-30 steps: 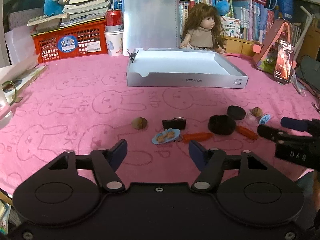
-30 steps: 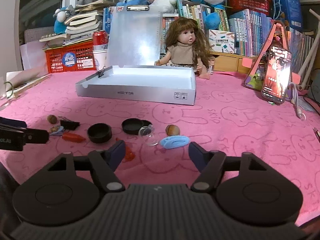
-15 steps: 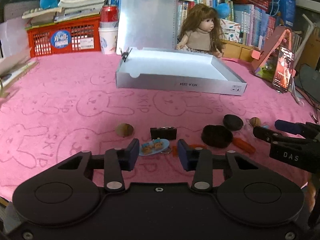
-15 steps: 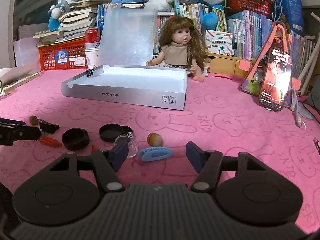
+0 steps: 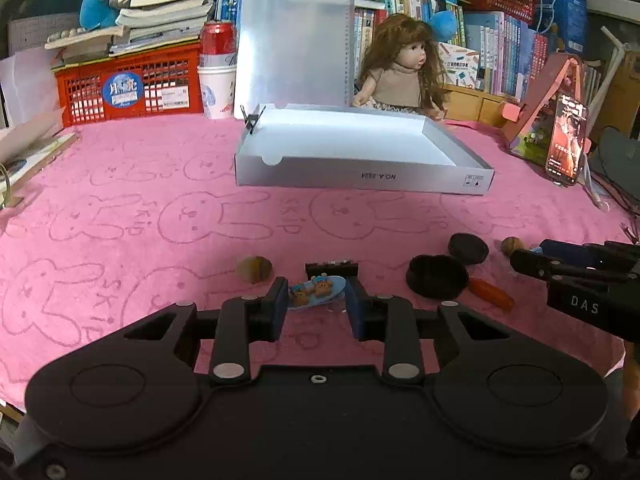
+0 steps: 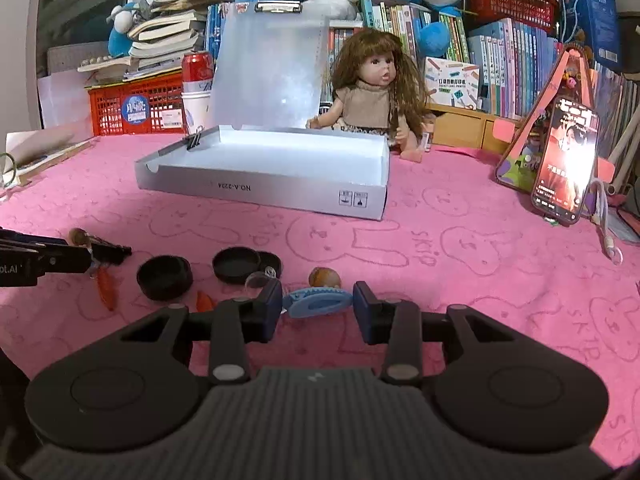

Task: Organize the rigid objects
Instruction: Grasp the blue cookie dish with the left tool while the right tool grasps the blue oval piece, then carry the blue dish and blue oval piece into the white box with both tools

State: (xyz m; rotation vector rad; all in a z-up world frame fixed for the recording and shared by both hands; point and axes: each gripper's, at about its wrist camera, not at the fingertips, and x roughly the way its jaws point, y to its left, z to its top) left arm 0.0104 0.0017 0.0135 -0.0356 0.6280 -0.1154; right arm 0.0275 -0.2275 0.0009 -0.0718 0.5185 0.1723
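Observation:
My left gripper has its jaws closing, and the pads touch both ends of a blue oval clip with little bears on the pink cloth. My right gripper is closing too. A plain blue hair clip lies between its pads with slight gaps at each end. Nearby lie a walnut, a small black block, two black lids, an orange stick and a second walnut. An open grey box stands beyond them.
A doll sits behind the box, with an upright clipboard. A lit phone on a stand stands at the right. A red crate, a can and a cup stand at the back left. A clear glass piece lies by the lids.
Both grippers have come up to their clips, and both pairs of jaws have narrowed, the left down onto the bear clip and the right to just around the plain blue clip.

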